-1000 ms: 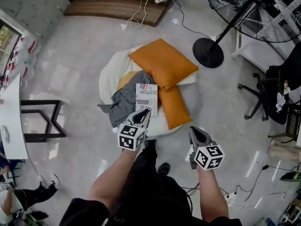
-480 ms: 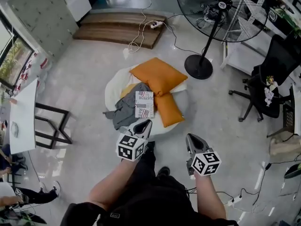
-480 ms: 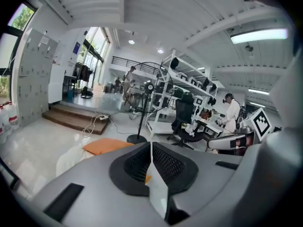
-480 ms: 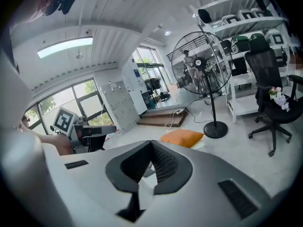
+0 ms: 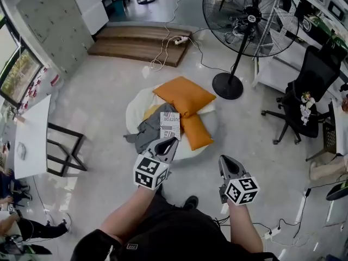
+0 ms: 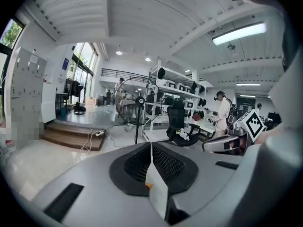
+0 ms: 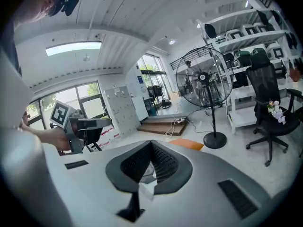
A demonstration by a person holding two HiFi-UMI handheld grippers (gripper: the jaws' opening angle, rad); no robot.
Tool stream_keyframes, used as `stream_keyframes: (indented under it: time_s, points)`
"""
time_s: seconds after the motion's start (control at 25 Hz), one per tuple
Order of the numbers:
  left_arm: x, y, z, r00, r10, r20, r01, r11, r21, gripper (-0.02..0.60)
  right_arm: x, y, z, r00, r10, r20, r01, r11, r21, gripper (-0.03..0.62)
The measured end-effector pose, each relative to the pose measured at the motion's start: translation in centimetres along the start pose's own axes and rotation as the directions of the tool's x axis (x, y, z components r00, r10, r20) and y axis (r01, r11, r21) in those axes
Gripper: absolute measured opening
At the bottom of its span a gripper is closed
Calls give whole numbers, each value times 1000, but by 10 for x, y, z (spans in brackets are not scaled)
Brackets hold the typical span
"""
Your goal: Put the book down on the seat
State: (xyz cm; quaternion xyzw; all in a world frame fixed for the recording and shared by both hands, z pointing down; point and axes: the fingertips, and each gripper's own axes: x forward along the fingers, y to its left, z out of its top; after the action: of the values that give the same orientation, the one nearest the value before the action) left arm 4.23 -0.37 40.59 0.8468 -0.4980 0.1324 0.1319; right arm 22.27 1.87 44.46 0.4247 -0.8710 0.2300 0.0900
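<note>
The book lies flat on the round white seat, half on a grey cloth and beside two orange cushions. Neither gripper touches it. In the head view my left gripper hangs above the seat's near edge, jaws shut and empty. My right gripper is off to the right over the floor, also shut with nothing in it. In the left gripper view the left gripper points out across the room, jaws closed. In the right gripper view the right gripper has its pads together, with an orange cushion just beyond.
A standing fan with a round base is behind the seat on the right. A black office chair stands further right. A wooden step with cables lies at the back. At the left is a white table on a black frame.
Both grippers have risen and drawn back from the seat, and the head view now takes in more of the room. The book stays where it lies.
</note>
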Motion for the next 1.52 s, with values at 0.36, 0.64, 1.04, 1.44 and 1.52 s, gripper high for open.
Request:
stream_keyframes:
  time_s: [0.36,0.64,1.04,1.44,1.52]
  points:
    - [-47,99,32,999,-12,48,11,1000,14,12,66,83,47,998,-16,66,21,998,-66,11]
    - [-78,177,44,997,-49,58,46,998,49,12,113,157,78,991,-32,130,45,994,-99,11]
    - [-84,192,60,996,-36,85,38,999,-12,12,102,152,108,985,-47,164,67,991,-115,11]
    - [-68,175,70,995,-11,96,12,1000,-11,12,84,130,119,982,-40,182,69,985,-155,11]
    - [-68,172,70,995,-9,95,11,1000,-16,12,83,127,117,982,-39,184,66,987,-146,11]
